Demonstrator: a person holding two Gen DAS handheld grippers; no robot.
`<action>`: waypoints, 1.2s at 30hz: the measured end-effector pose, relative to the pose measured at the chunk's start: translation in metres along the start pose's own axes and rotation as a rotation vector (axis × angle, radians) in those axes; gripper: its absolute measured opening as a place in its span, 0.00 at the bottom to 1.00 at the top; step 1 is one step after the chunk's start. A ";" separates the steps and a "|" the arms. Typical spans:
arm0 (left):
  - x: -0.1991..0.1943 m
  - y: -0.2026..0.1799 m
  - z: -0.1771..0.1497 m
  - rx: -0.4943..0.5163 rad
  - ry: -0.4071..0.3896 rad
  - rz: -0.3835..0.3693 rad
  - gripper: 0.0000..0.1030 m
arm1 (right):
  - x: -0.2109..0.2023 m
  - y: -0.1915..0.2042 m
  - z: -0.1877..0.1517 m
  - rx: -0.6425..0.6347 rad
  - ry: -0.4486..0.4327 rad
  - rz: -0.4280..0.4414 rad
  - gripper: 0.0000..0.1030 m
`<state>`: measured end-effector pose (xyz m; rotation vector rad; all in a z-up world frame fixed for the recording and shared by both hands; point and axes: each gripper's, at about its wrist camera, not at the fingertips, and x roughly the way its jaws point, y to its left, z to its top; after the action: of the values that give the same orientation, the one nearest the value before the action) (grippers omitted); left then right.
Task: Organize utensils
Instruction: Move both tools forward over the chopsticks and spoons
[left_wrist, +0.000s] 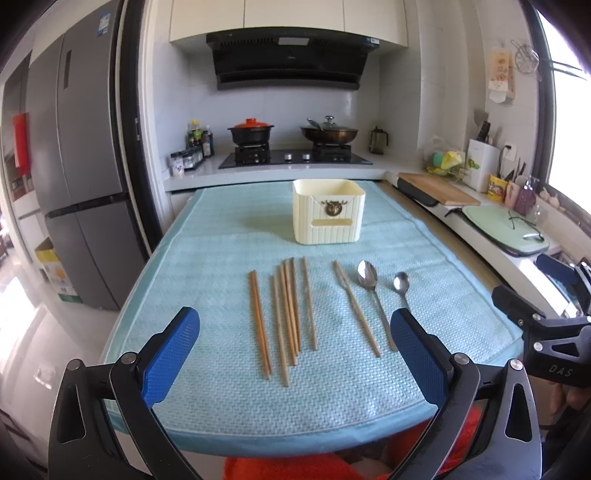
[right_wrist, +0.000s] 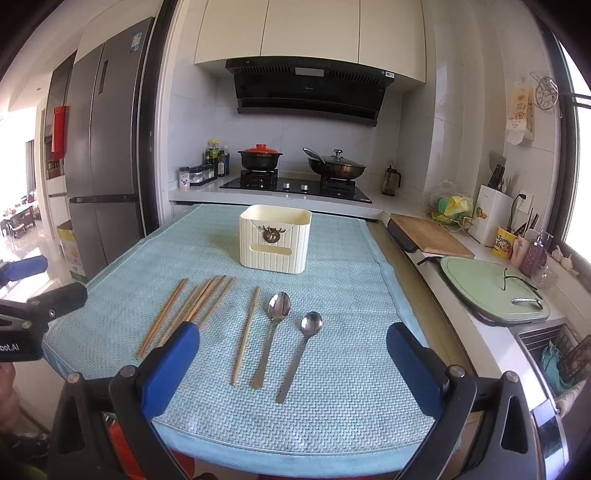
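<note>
Left wrist view: both grippers' jaws wide apart, empty, above chopsticks and spoons.

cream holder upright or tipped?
Upright: the cream holder stands flat on the blue mat, open top facing up. Contents cannot tell.

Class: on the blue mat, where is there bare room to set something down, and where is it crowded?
Bare mat lies along the near edge below the handles, and either side of the cream holder. It is crowded mid-mat, from the chopsticks to the two spoons.
</note>
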<state>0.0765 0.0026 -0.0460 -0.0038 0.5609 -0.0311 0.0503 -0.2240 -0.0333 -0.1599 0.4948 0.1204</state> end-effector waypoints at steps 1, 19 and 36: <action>0.002 0.002 0.000 -0.007 0.004 -0.002 1.00 | 0.002 0.002 -0.001 -0.016 0.004 -0.022 1.00; 0.081 0.074 -0.013 -0.207 0.178 0.118 1.00 | 0.055 -0.015 -0.006 -0.024 0.073 0.028 1.00; 0.171 0.087 -0.025 -0.147 0.316 0.133 1.00 | 0.125 -0.066 -0.037 0.172 0.237 0.009 1.00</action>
<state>0.2102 0.0848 -0.1588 -0.1064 0.8768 0.1420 0.1522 -0.2859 -0.1174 -0.0028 0.7396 0.0678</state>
